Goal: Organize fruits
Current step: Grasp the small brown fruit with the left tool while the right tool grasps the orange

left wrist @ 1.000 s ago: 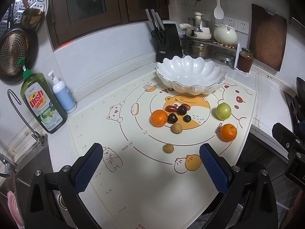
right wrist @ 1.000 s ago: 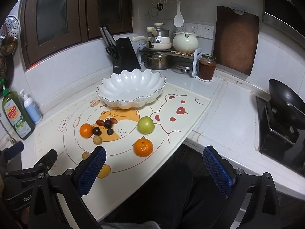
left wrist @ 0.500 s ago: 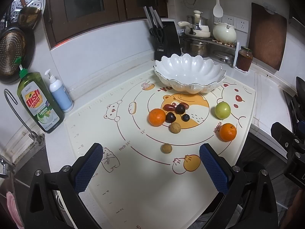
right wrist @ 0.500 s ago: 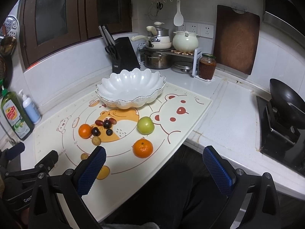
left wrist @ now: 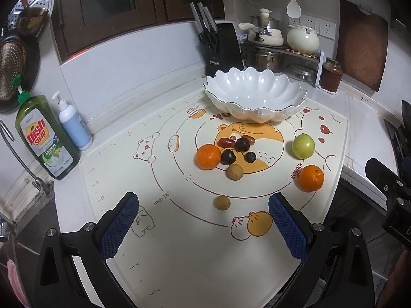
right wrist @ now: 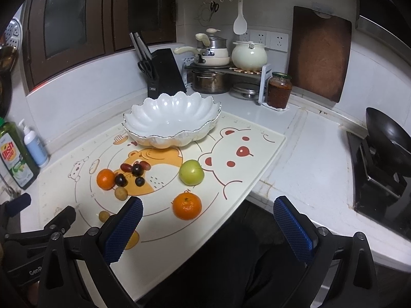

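Note:
A white scalloped bowl (left wrist: pixel 255 95) (right wrist: pixel 172 122) stands empty at the far end of a cream bear-print mat (left wrist: pixel 179 243) (right wrist: pixel 246 179). On the mat lie two oranges (left wrist: pixel 208 156) (left wrist: pixel 311 178), a green apple (left wrist: pixel 303 145) (right wrist: pixel 191 172), dark plums (left wrist: pixel 228 156), red dates (left wrist: pixel 226 142) and two tan longans (left wrist: pixel 234 172) (left wrist: pixel 222 202). My left gripper (left wrist: pixel 204 227) hovers open over the mat's near part, just short of the near longan. My right gripper (right wrist: pixel 209 229) is open and empty above the mat's front right edge, near the orange (right wrist: pixel 186 206).
Dish soap (left wrist: pixel 45 138) and a pump bottle (left wrist: pixel 73 125) stand at the left by a tap. A knife block (left wrist: pixel 221 48), pots (right wrist: pixel 213 54), a jar (right wrist: pixel 278 89) and a cutting board (right wrist: pixel 319 54) line the back. A stove with a wok (right wrist: pixel 388 138) is right.
The left gripper has crept a little forward toward the fruit, so the mat and bowl sit slightly lower and closer. The right gripper's view barely shifted. Both stay open.

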Motion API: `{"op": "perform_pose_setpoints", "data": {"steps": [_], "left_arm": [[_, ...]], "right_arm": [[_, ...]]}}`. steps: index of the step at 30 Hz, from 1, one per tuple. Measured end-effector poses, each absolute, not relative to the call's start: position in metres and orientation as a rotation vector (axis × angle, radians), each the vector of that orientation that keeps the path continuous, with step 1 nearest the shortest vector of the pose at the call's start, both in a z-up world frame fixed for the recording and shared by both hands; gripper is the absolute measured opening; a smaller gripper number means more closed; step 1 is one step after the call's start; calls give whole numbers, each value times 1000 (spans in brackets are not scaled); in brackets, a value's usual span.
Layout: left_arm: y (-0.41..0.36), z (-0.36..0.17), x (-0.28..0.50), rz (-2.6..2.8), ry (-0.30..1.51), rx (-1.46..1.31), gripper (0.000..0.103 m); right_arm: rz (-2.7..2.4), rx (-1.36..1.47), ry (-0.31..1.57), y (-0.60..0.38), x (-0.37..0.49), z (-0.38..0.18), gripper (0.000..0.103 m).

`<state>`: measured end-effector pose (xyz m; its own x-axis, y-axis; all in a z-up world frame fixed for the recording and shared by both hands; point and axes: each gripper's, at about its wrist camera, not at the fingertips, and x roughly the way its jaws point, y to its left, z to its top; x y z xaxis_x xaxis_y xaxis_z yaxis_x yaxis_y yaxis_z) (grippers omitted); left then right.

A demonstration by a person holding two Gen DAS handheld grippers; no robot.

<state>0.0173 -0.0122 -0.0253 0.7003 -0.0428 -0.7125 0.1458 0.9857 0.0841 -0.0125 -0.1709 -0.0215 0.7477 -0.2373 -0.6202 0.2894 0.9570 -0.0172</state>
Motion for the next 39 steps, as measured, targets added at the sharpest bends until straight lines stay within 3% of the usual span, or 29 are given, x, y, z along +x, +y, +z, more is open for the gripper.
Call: {"op": "perform_pose_setpoints", "data": {"steps": [14, 17, 35, 39], "left_arm": [[-25, -57, 44, -113, 859, 156, 103], [-29, -62, 48, -106, 868, 176, 97], [-23, -91, 67, -93, 905, 134, 95], [-22, -98, 71, -90, 914, 122, 89]], "right_arm": [[-245, 98, 698, -183, 16, -53, 103], [-235, 105, 705, -185, 21, -59, 103], [-222, 64, 726, -185, 44, -87, 103], [-210, 47, 734, -183, 49, -94, 99]]}}
